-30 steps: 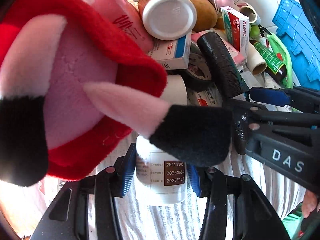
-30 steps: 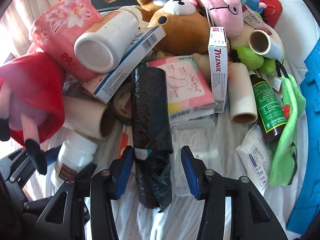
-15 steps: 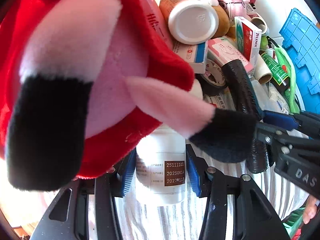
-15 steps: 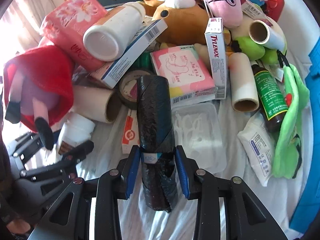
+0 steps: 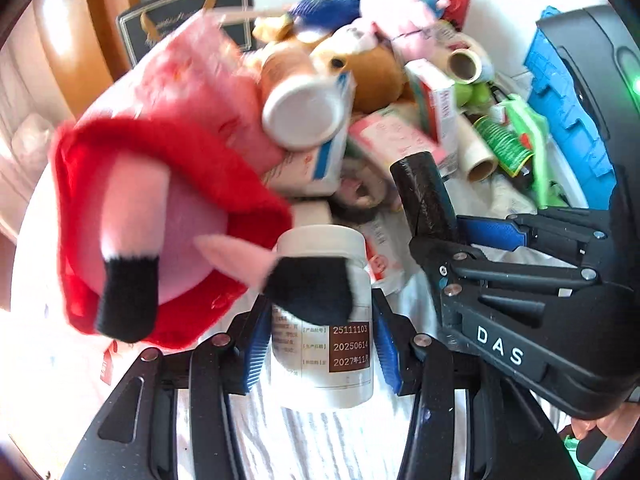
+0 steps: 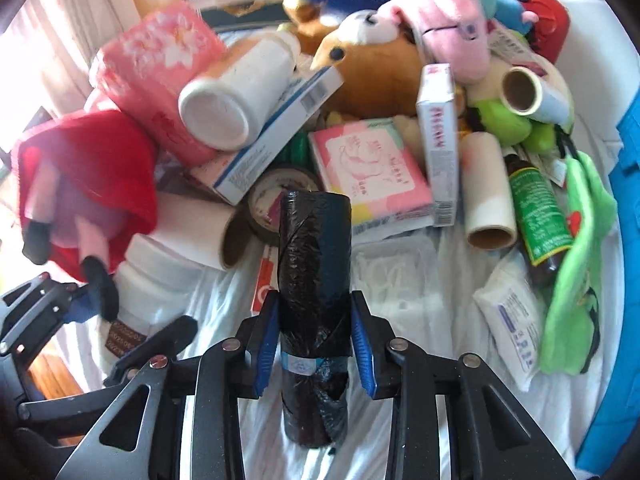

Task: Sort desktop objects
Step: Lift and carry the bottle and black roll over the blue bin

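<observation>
My left gripper (image 5: 318, 350) is shut on a white pill bottle (image 5: 324, 320) with a brown date label, held above the white cloth. A red and pink plush pig (image 5: 152, 216) hangs against it, one black foot over the bottle's front. My right gripper (image 6: 314, 340) is shut on a black roll of bin bags (image 6: 314, 264), lifted off the cloth. In the left wrist view the right gripper (image 5: 448, 236) and black roll (image 5: 424, 192) show at the right. In the right wrist view the pill bottle (image 6: 148, 284) and left gripper (image 6: 92, 320) show at lower left.
A heap lies behind: a pink tissue pack (image 6: 160, 68), a large white bottle (image 6: 236, 96), a blue and white box (image 6: 276, 136), a brown plush bear (image 6: 372, 72), paper rolls (image 6: 488, 196), a green bottle (image 6: 540, 208), a tape roll (image 6: 276, 196). A blue crate (image 5: 568, 112) stands right.
Both grippers have lifted with their loads. The right gripper closed on the black roll earlier and now holds it higher. The left wrist view has drawn back from the plush pig.
</observation>
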